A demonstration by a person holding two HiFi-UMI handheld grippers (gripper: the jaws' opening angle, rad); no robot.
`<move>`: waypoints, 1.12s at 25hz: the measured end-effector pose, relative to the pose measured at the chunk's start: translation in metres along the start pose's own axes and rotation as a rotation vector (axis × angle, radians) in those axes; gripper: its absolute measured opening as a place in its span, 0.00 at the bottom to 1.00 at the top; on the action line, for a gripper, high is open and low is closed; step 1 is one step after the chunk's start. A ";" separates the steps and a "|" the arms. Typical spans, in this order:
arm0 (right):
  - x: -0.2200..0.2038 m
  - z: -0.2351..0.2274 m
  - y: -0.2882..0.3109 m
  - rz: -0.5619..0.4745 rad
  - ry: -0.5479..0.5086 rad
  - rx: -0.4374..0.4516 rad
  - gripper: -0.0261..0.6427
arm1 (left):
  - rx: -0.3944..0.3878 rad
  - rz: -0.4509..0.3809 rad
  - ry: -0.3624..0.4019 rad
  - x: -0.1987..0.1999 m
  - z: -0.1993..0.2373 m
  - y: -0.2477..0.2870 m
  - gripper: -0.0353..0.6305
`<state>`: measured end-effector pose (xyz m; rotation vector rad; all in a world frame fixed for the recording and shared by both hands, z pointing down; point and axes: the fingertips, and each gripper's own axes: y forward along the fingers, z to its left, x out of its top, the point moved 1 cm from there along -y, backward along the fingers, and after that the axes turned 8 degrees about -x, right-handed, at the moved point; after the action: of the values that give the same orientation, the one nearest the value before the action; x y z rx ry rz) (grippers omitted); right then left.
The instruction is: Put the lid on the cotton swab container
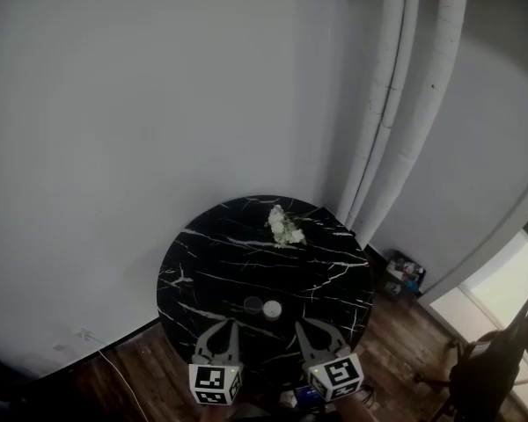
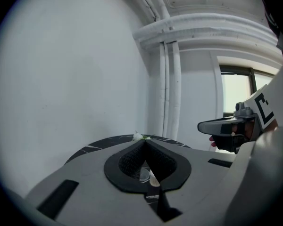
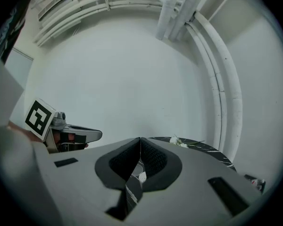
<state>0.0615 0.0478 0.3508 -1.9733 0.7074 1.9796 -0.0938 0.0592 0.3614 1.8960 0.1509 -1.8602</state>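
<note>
Grippers poised at the counter's (image 1: 202,262) near edge, lidding not yet begun.
Both the left gripper (image 1: 229,323) and right gripper (image 1: 301,325) are held with jaws together, empty; just beyond, what is judged the clear lid (image 1: 253,305) lies beside the white cotton swab container (image 1: 272,309). Jaws must next be opened around the lid.

This is looking like a plain indoor room, home or office unclear: white pipes (image 1: 396,104) are running up a bare white wall (image 1: 158,104), a black marble table (image 1: 211,253) is standing on wooden flooring (image 1: 405,345), and a window (image 1: 502,293) is letting daylight in.
</note>
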 end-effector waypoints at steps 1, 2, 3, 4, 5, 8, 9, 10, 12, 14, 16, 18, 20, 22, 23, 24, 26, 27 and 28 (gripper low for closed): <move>0.002 -0.002 0.005 -0.001 0.003 0.004 0.06 | 0.005 0.002 -0.001 0.000 0.003 0.003 0.07; 0.004 -0.003 0.009 0.000 0.010 0.008 0.06 | 0.008 0.002 -0.004 0.001 0.005 0.005 0.07; 0.005 -0.004 0.013 0.000 0.020 0.014 0.06 | 0.010 0.001 -0.009 0.003 0.008 0.007 0.07; 0.005 -0.005 0.018 0.002 0.030 0.020 0.06 | 0.012 0.000 -0.015 0.003 0.011 0.010 0.07; 0.004 -0.007 0.023 0.008 0.037 0.024 0.06 | 0.014 0.002 -0.021 0.003 0.014 0.013 0.07; 0.001 -0.010 0.032 0.022 0.044 0.027 0.06 | 0.020 0.009 -0.021 0.005 0.018 0.021 0.07; 0.002 -0.011 0.034 0.020 0.046 0.026 0.06 | 0.019 0.007 -0.019 0.007 0.019 0.024 0.07; 0.003 -0.012 0.037 0.018 0.050 0.024 0.06 | 0.017 0.004 -0.015 0.009 0.021 0.027 0.07; 0.003 -0.016 0.047 0.020 0.062 0.016 0.06 | 0.007 0.002 -0.004 0.012 0.024 0.037 0.07; 0.000 -0.018 0.056 0.031 0.068 0.010 0.06 | -0.006 0.006 -0.002 0.013 0.029 0.047 0.07; -0.002 -0.019 0.062 0.044 0.067 0.006 0.06 | -0.012 0.013 -0.013 0.011 0.034 0.055 0.07; -0.004 -0.021 0.066 0.054 0.068 0.000 0.07 | -0.020 0.016 -0.027 0.009 0.038 0.062 0.07; -0.011 -0.024 0.073 0.073 0.075 -0.006 0.06 | -0.028 0.018 -0.040 0.007 0.042 0.069 0.07; -0.020 -0.025 0.077 0.096 0.078 -0.008 0.07 | -0.034 0.023 -0.066 0.003 0.044 0.073 0.07; -0.024 -0.026 0.078 0.104 0.079 -0.008 0.06 | -0.036 0.026 -0.078 0.000 0.045 0.075 0.07; -0.027 -0.025 0.080 0.110 0.078 -0.007 0.06 | -0.037 0.030 -0.085 -0.003 0.047 0.076 0.07; -0.032 -0.025 0.084 0.124 0.078 -0.008 0.06 | -0.038 0.039 -0.095 -0.009 0.052 0.079 0.07; -0.034 -0.026 0.085 0.131 0.080 -0.011 0.06 | -0.039 0.042 -0.102 -0.012 0.055 0.080 0.07; -0.036 -0.026 0.087 0.137 0.083 -0.013 0.06 | -0.041 0.047 -0.108 -0.016 0.057 0.082 0.07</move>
<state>0.0419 -0.0337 0.4011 -2.0768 0.8739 1.9920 -0.1138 -0.0321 0.3996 1.7529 0.1072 -1.9084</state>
